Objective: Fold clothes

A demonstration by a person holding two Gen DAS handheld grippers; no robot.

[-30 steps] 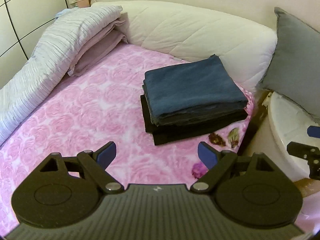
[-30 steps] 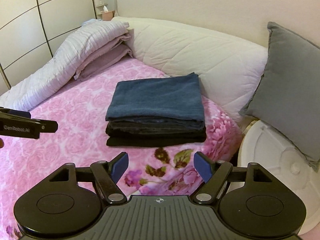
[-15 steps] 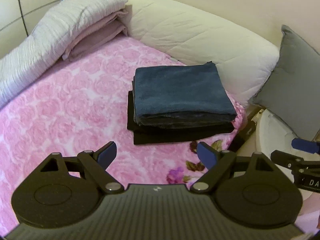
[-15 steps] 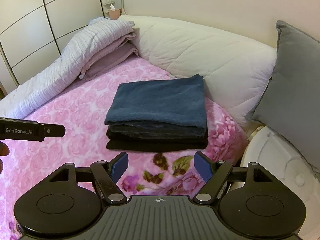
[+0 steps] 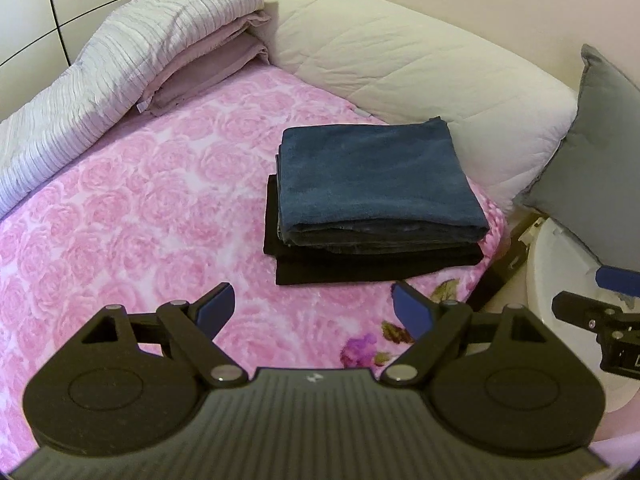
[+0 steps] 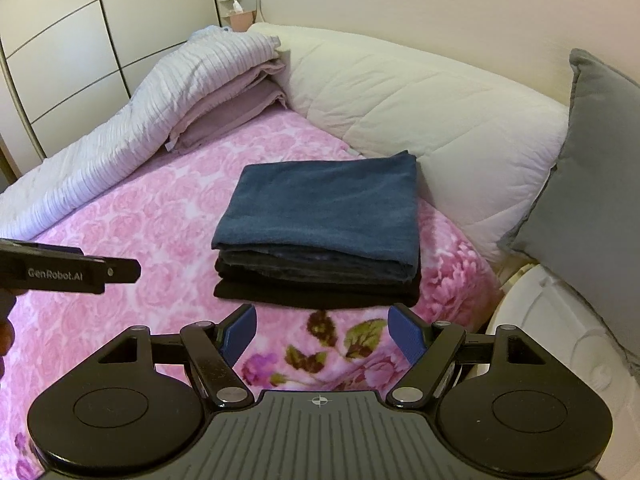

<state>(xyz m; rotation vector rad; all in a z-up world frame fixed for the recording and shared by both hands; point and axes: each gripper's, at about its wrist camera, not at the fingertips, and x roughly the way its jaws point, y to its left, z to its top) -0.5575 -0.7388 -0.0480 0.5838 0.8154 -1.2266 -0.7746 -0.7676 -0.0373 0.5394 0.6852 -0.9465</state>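
Note:
A neat stack of folded clothes (image 5: 372, 200) lies on the pink rose bedspread (image 5: 140, 208), a blue garment on top, dark grey and black ones under it. It also shows in the right wrist view (image 6: 320, 228). My left gripper (image 5: 314, 310) is open and empty, hovering in front of the stack. My right gripper (image 6: 320, 332) is open and empty, just short of the stack's front edge. The right gripper's side shows at the right edge of the left wrist view (image 5: 600, 312); the left gripper's side shows at the left of the right wrist view (image 6: 68, 272).
A rolled white quilt (image 5: 400, 64) lies behind the stack. A folded striped blanket over mauve sheets (image 5: 140, 60) lies at the back left. A grey cushion (image 5: 600, 152) and a white round object (image 6: 560, 340) stand at the right bed edge. Wardrobe doors (image 6: 60, 60) stand on the left.
Both grippers have drifted slightly relative to the stack, which now sits more centred in the left wrist view. Both stay open and empty. The stack has not moved.

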